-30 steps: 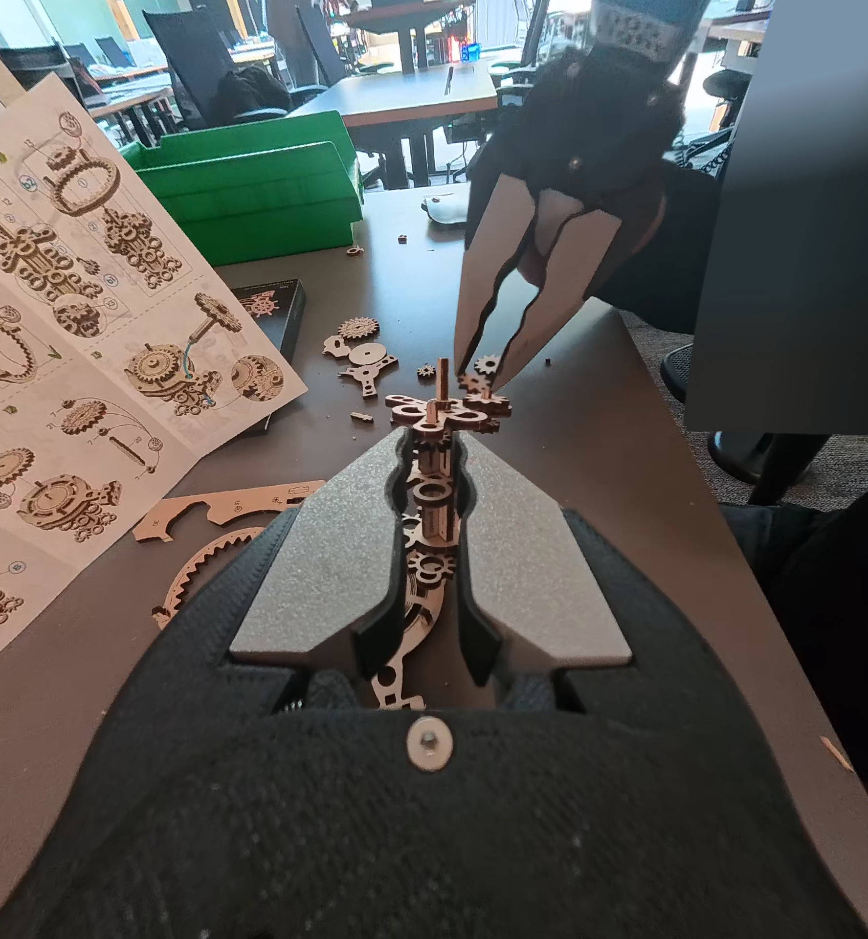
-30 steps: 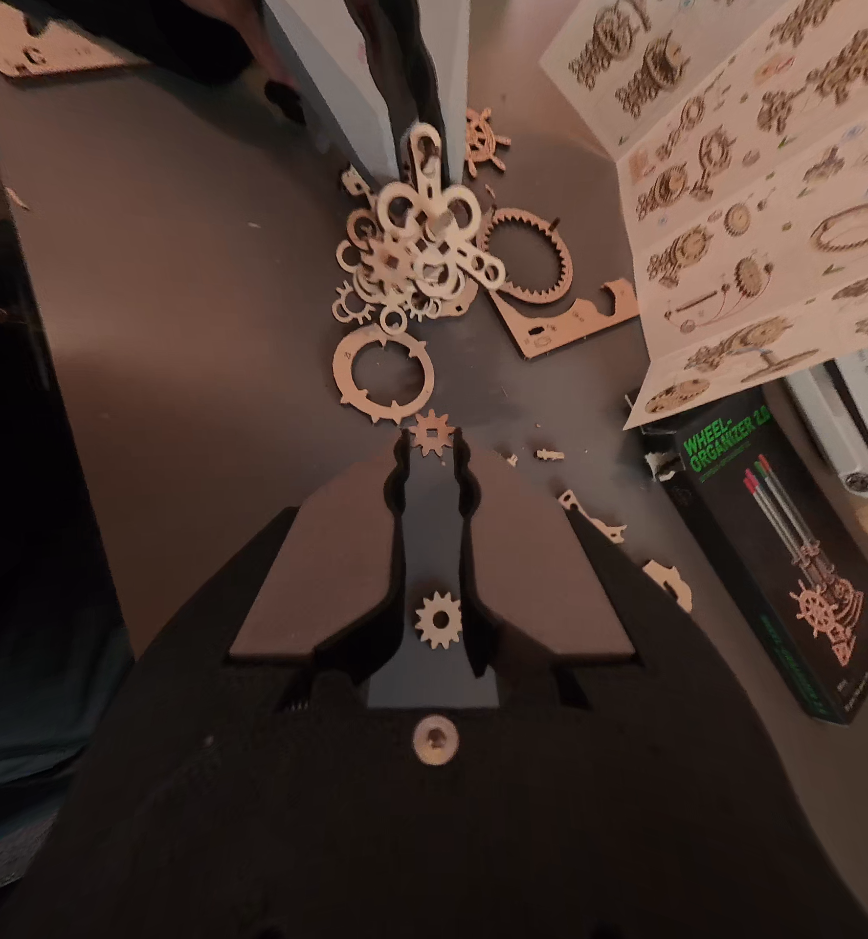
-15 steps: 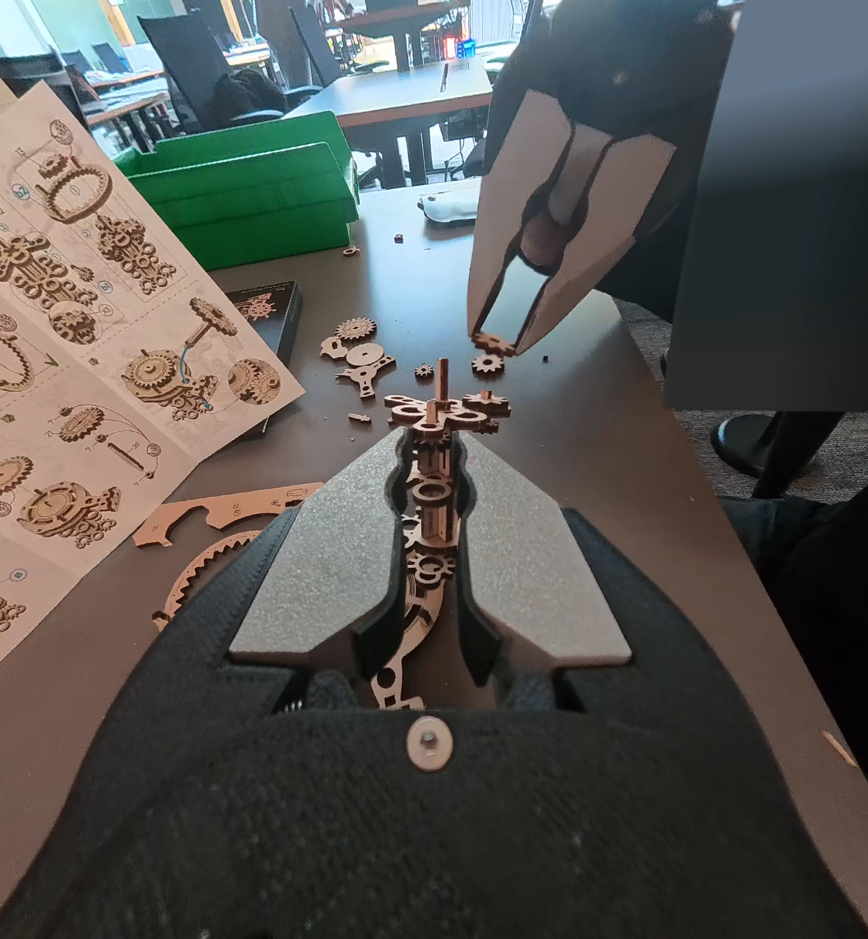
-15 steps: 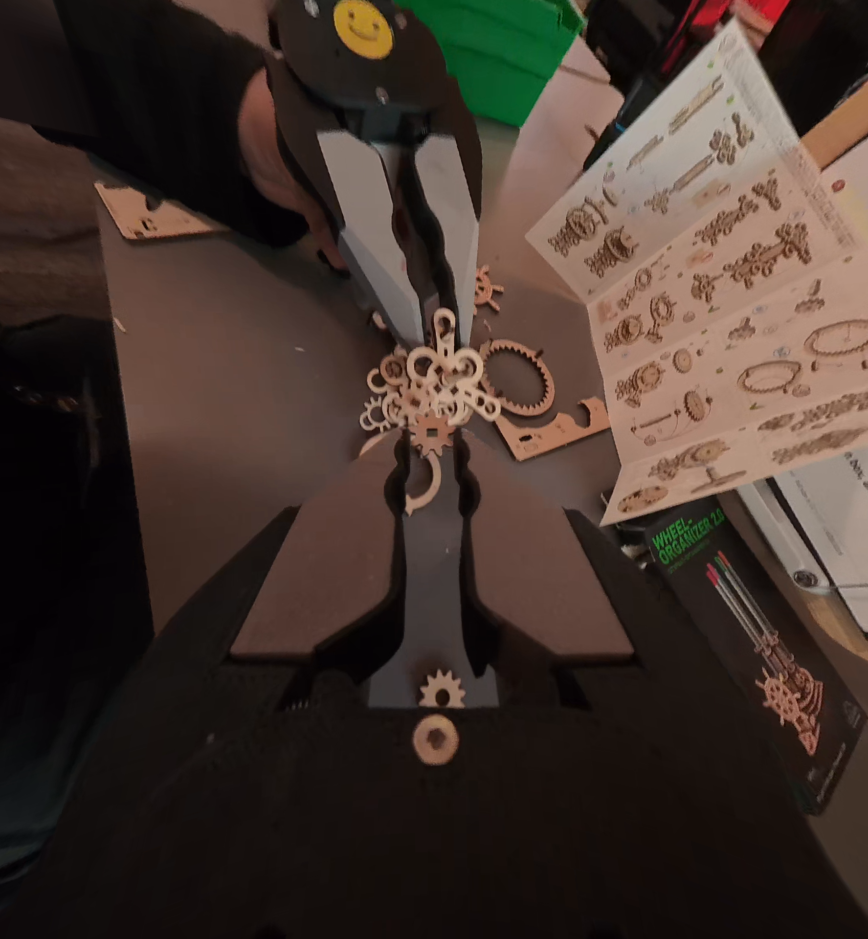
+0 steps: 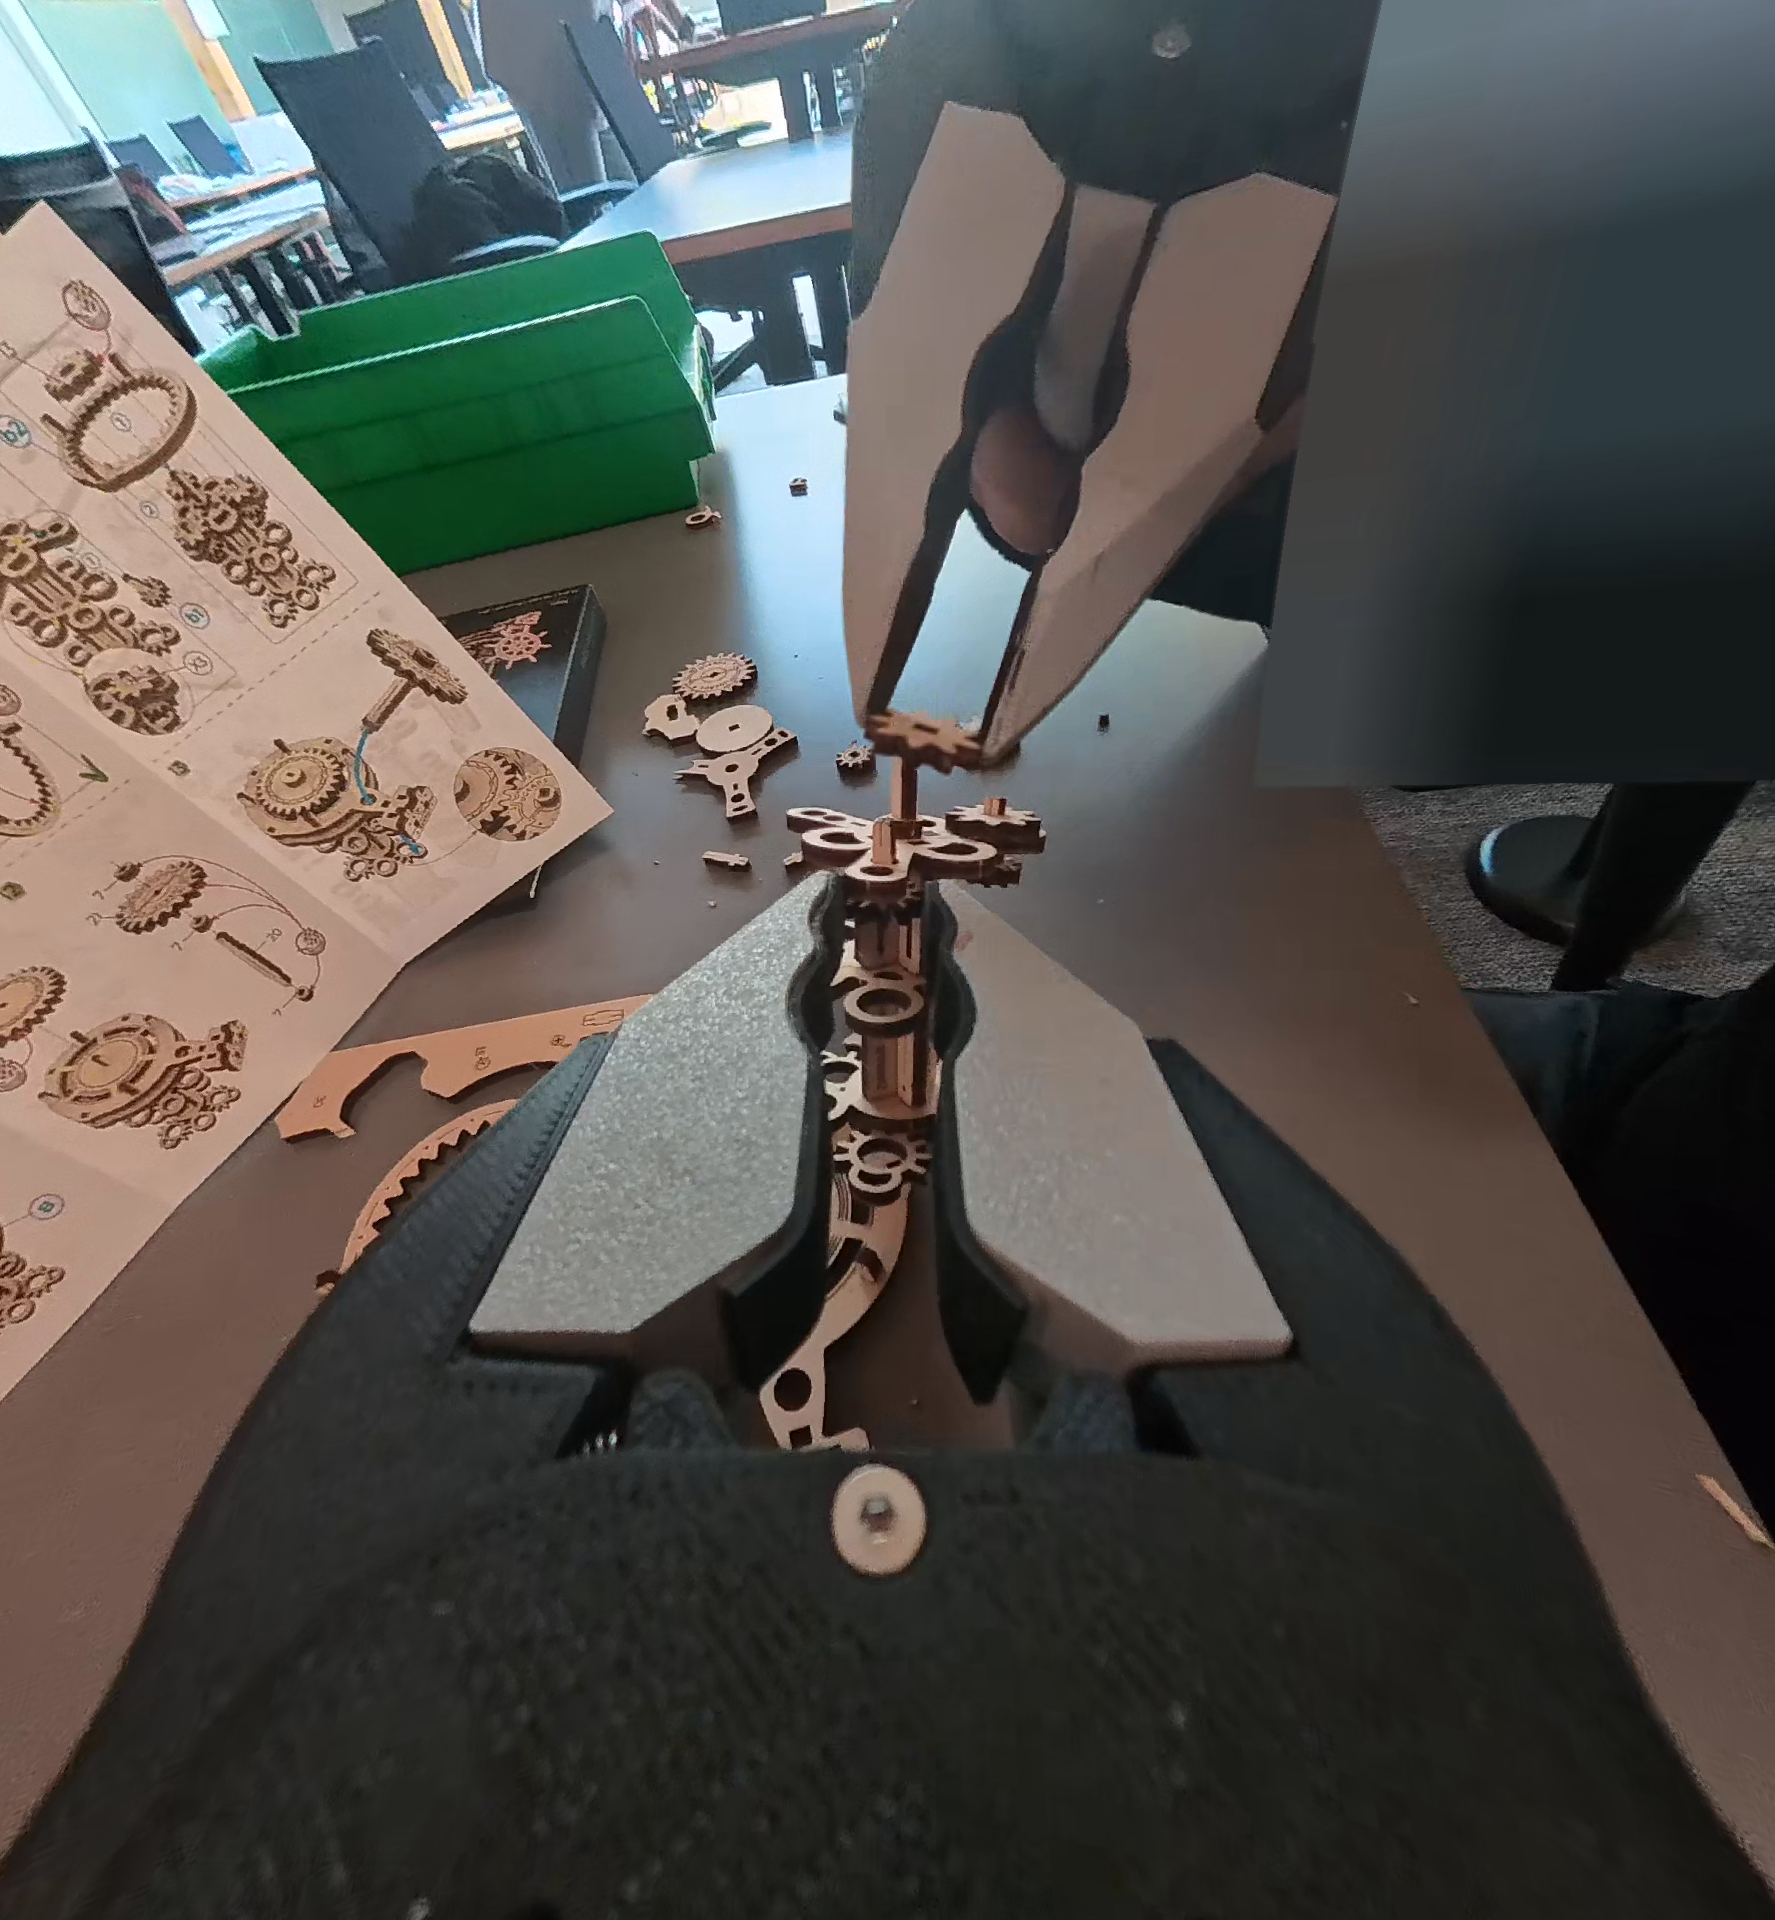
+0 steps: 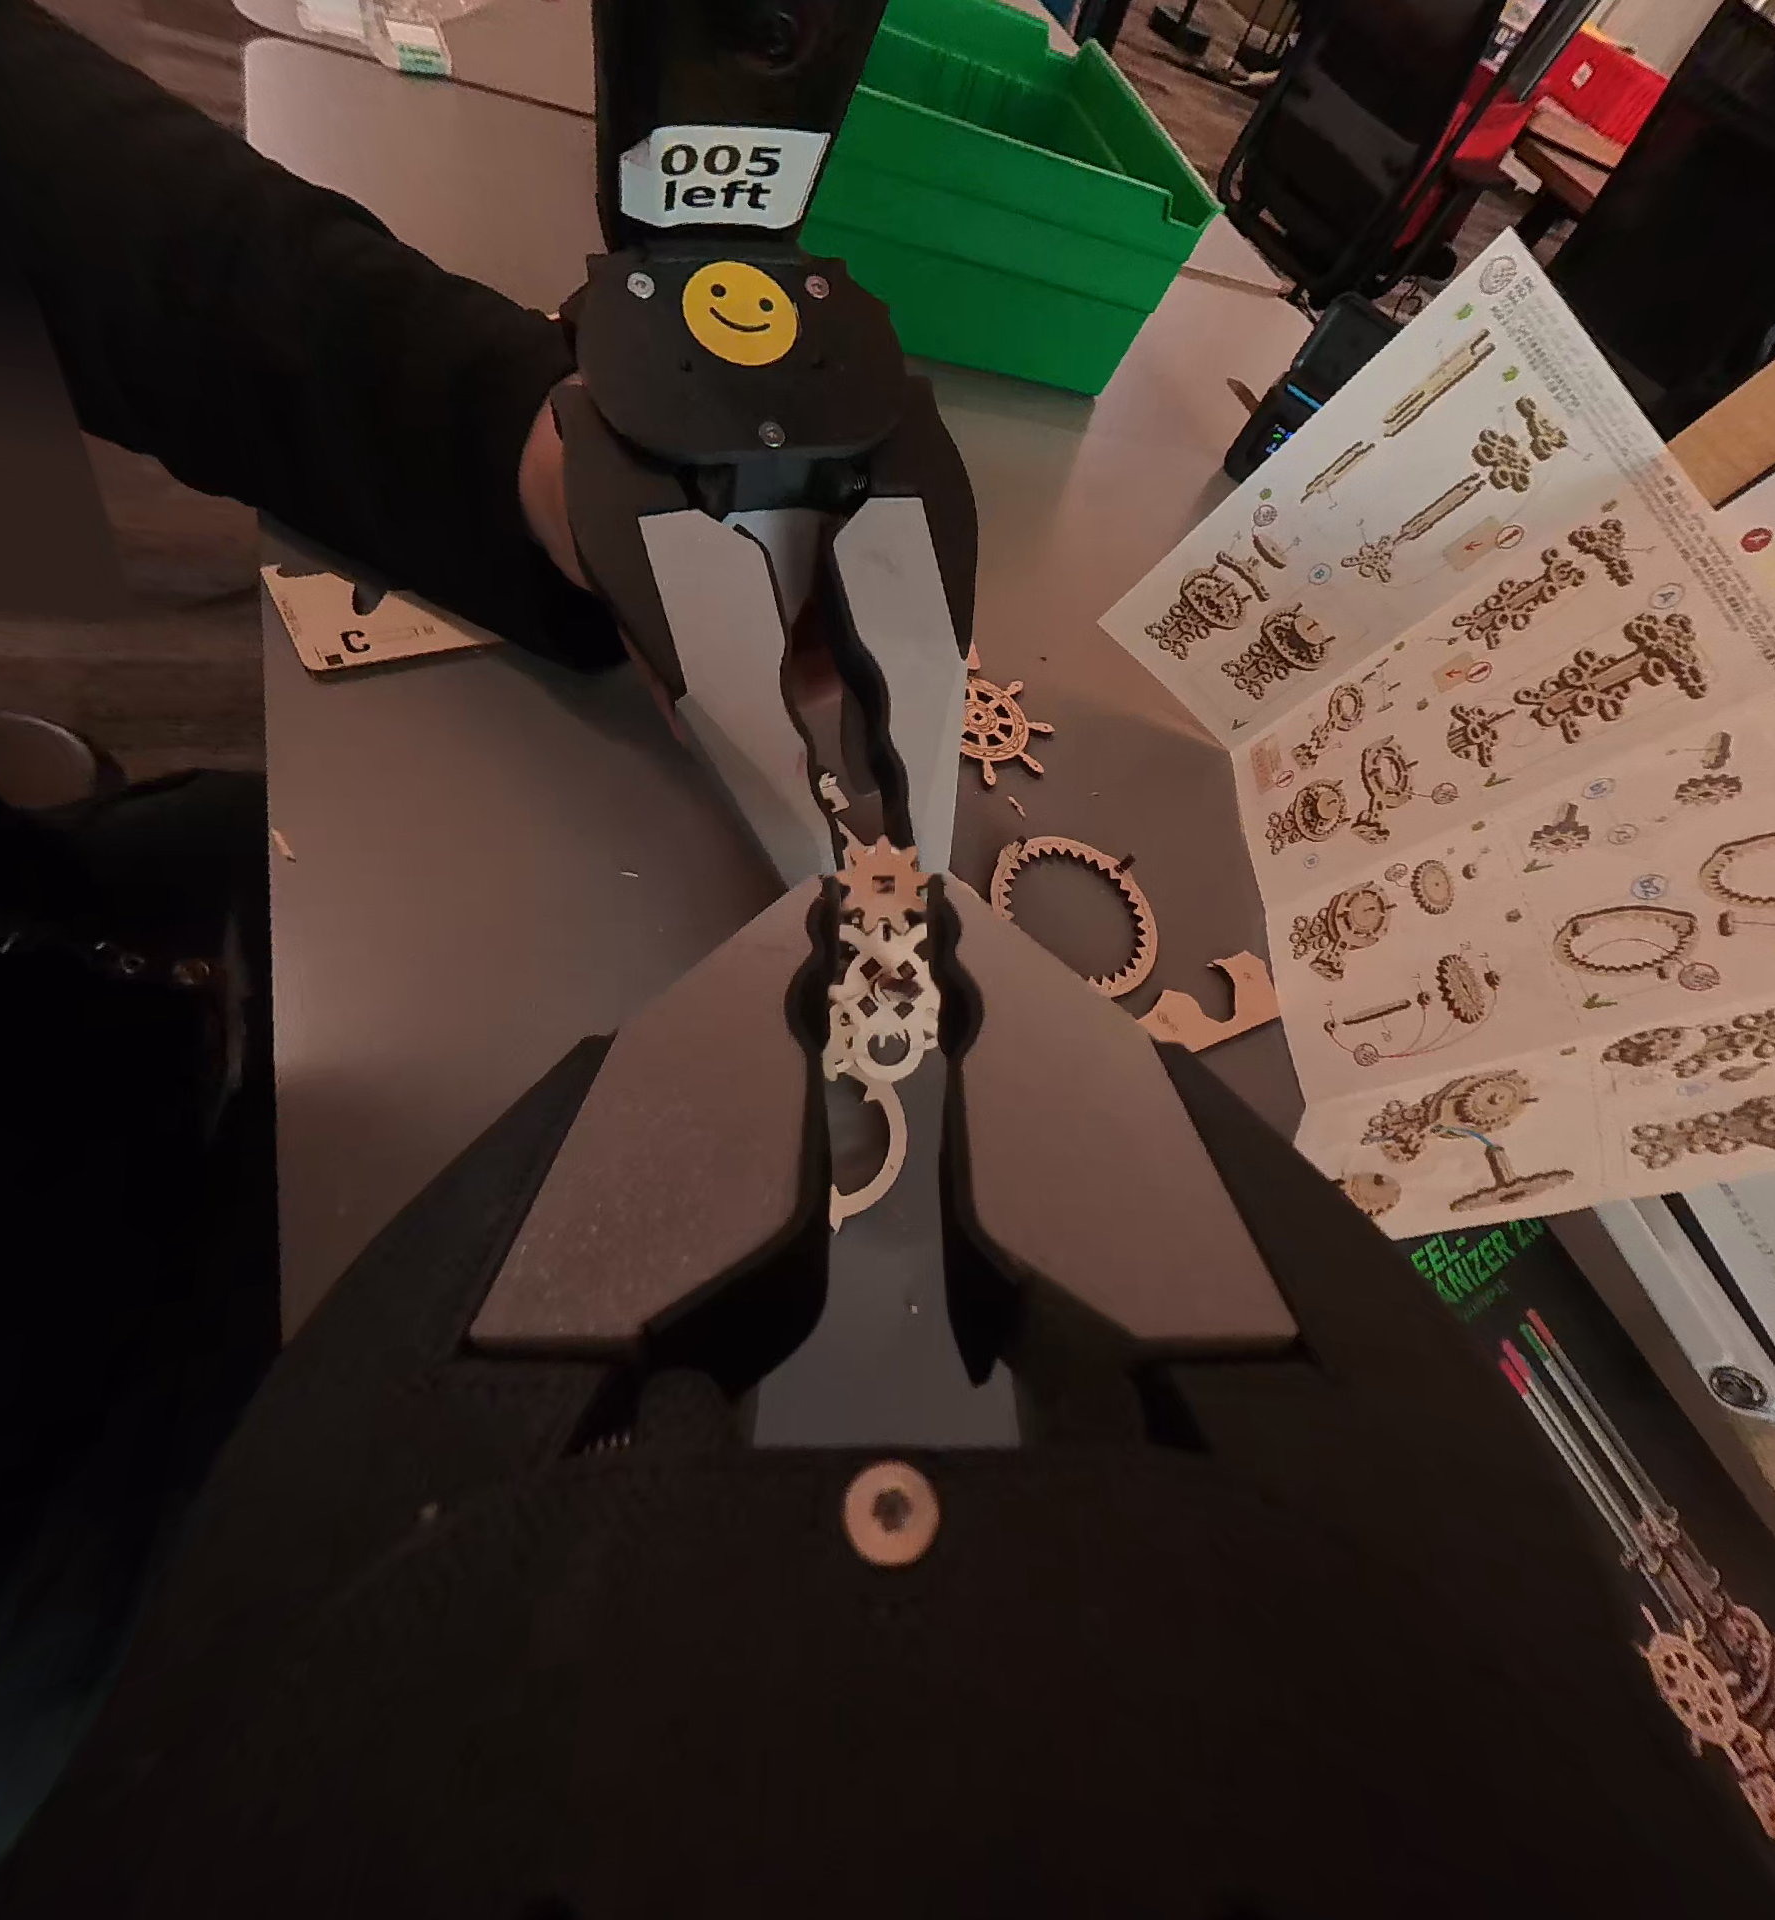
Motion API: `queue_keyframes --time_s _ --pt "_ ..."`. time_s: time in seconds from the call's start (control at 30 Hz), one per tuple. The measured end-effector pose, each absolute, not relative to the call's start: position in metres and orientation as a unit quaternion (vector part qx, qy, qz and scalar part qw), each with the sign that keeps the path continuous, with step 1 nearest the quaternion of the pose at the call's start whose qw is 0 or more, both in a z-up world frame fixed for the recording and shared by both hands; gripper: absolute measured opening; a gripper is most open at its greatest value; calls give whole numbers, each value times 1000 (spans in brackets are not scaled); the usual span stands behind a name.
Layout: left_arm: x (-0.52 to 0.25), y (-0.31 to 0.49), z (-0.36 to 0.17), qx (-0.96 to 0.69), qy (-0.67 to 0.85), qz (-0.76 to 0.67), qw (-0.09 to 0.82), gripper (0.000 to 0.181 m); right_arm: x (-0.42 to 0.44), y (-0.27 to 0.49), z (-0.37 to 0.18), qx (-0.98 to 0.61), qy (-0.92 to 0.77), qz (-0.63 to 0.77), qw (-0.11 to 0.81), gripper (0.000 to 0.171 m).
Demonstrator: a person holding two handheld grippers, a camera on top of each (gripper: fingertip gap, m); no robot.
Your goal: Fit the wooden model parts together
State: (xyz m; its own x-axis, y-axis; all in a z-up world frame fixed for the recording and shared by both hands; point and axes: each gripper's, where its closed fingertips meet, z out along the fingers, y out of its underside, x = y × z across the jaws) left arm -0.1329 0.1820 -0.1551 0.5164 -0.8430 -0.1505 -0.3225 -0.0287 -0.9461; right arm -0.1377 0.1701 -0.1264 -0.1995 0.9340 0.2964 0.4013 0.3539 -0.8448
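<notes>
My left gripper (image 5: 885,904) is shut on a wooden assembly (image 5: 898,847), a stack of gears and looped plates on an upright shaft. It holds the assembly just above the table. My right gripper (image 5: 940,732) comes down from above, shut on a small wooden gear (image 5: 919,740) held flat right over the shaft's top end. In the right wrist view, the small gear (image 6: 883,881) sits between my right gripper's tips (image 6: 881,899). The assembly (image 6: 878,997) shows pale below it, and the left gripper (image 6: 875,842) points toward me.
A folded instruction sheet (image 5: 187,779) stands at the left, with a green bin (image 5: 488,416) and a black box (image 5: 540,644) behind it. Loose gears (image 5: 727,727), a ring gear (image 6: 1075,914) and a ship's wheel piece (image 6: 997,722) lie on the table. The table's edge (image 5: 1382,935) runs close on the right. My two grippers' fingertips are within a few centimetres of each other.
My right gripper has lifted the small gear off the table and carried it over the top of the shaft. The left gripper has held the assembly still.
</notes>
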Motion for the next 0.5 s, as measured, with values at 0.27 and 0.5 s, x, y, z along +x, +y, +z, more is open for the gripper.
queue_keyframes --time_s 0.27,0.5 --pt "-131 181 -154 -666 442 -227 557 11 -144 172 -136 -465 -718 274 440 13" --pt "-130 181 -155 -652 454 -216 567 11 -144 169 -136 -449 -728 240 459 13"
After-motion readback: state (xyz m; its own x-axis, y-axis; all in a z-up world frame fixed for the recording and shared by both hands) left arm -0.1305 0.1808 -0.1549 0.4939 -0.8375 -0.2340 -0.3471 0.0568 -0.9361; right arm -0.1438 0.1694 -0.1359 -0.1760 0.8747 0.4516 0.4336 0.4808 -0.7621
